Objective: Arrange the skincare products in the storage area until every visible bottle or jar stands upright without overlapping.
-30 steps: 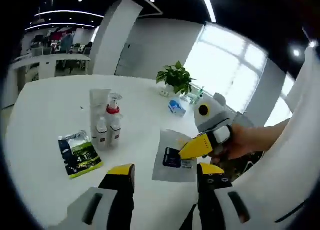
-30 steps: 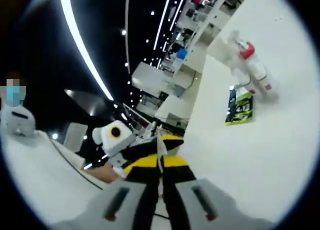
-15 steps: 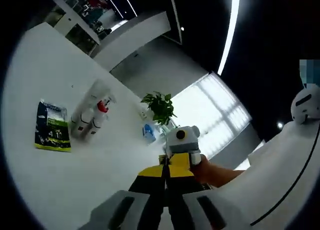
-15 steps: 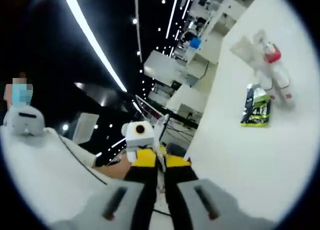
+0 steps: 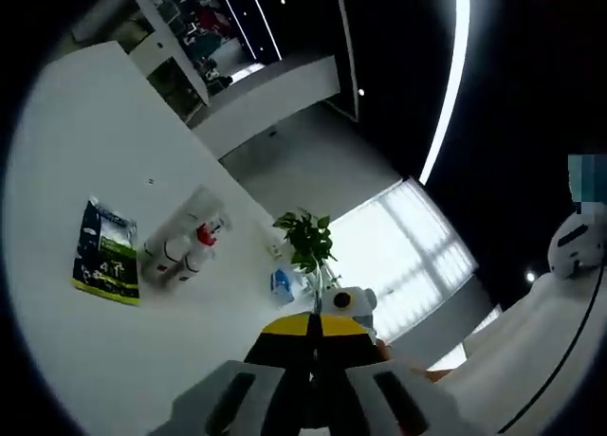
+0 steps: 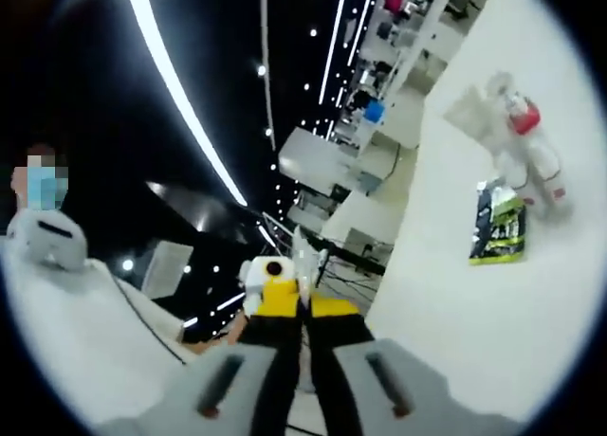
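Note:
A cluster of small skincare bottles (image 5: 178, 254) stands on the white table (image 5: 66, 142), with a red-capped spray bottle (image 5: 205, 235) and a white tube (image 5: 196, 207) among them. The same bottles (image 6: 520, 140) appear far off in the right gripper view. A green and black sachet (image 5: 106, 256) lies flat beside them, the same sachet (image 6: 500, 231) below the bottles there. My left gripper (image 5: 313, 330) and my right gripper (image 6: 303, 308) meet tip to tip, both shut. A thin grey sachet (image 6: 303, 253), edge-on, rises between the right jaws.
A potted plant (image 5: 309, 240) and a small blue item (image 5: 282, 282) stand at the table's far side near the bright window. Desks and shelves lie beyond the table edge (image 6: 379, 95). A person's white sleeve (image 5: 560, 341) is close by.
The left gripper went from open to shut around the grey sachet held by the right gripper. Both views have since tilted, so the bottles look farther off.

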Available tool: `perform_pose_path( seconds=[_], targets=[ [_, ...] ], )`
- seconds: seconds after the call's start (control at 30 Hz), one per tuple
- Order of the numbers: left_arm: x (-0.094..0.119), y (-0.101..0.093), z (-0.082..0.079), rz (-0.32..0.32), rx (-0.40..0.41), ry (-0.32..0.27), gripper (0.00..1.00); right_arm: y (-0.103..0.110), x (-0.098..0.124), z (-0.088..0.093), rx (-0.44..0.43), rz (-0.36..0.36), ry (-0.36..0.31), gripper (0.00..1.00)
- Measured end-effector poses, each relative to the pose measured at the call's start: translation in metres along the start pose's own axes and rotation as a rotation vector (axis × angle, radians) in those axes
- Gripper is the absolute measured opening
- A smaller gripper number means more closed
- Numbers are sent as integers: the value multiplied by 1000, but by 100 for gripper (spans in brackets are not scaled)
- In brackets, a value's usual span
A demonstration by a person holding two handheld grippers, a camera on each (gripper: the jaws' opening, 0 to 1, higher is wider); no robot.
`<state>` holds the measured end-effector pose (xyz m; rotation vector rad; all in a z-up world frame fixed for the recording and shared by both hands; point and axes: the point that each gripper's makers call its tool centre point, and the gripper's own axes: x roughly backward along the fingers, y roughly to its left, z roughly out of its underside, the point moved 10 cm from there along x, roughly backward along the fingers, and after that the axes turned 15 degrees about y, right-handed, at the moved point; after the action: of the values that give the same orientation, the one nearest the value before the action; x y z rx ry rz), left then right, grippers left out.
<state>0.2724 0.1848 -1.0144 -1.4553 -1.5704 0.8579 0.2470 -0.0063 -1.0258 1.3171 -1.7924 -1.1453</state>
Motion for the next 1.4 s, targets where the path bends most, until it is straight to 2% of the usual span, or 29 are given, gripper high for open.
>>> perform_pose_path(
  seconds=[0.17, 0.23, 0.47, 0.53, 0.6, 0.63, 0.7, 0.77, 0.8, 0.87, 0.9, 0.97, 1.03, 1.13, 1.27, 1.3, 1.33, 1.4],
  targets=[
    [-1, -1, 3, -6, -13, -1, 0, 0, 4, -3, -8, 6, -41, 1],
    [-2, 1, 5, 1, 14, -15, 0, 1, 6, -3, -28, 11, -56, 1],
    [-1, -4, 9, 2, 19, -43, 0, 3, 10, -5, -48, -12, -100, 1],
    [-1, -5, 9, -1, 15, -44, 0, 4, 9, -6, -15, -5, -84, 0],
    [-1, -4, 9, -17, 43, -44, 0, 3, 7, -6, -27, 17, -76, 0],
    [-1, -5, 9, -13, 49, -48, 0, 3, 7, -6, -42, 22, -72, 0],
    [-1, -6, 11, 2, 62, -52, 1, 6, 8, -6, -17, 35, -59, 0],
    [-1, -7, 11, 15, 57, -60, 6, 8, 9, -6, -9, 35, -48, 0],
    [-3, -9, 10, 36, 71, -85, 11, 8, 9, -3, 0, 44, 0, 0],
    [-4, -10, 8, 48, 80, -79, 15, 9, 8, 1, 23, 54, 40, 0],
    [-5, -11, 6, 50, 69, -74, 14, 11, 6, 3, 32, 50, 48, 0],
    [-5, -8, 5, 0, 31, -39, 2, 10, 7, 2, 31, 42, 38, 0],
    [-3, -10, 3, 33, 73, -34, 1, 11, 7, 3, 32, 38, 29, 0],
    [-2, -11, 2, 39, 50, -42, 0, 16, 5, 3, 50, 25, 3, 1],
    [-4, -11, 0, 37, 56, -56, 0, 14, 3, 8, 66, 49, 40, 8],
    [-5, -11, -1, 46, 58, -38, 0, 14, 3, 9, 69, 52, 39, 2],
    [-6, -11, -1, 39, 51, -36, 0, 16, 3, 9, 71, 20, 37, 1],
    [-7, -12, -1, 70, 72, -12, 1, 14, 4, 8, 83, 28, 26, 0]
  ],
)
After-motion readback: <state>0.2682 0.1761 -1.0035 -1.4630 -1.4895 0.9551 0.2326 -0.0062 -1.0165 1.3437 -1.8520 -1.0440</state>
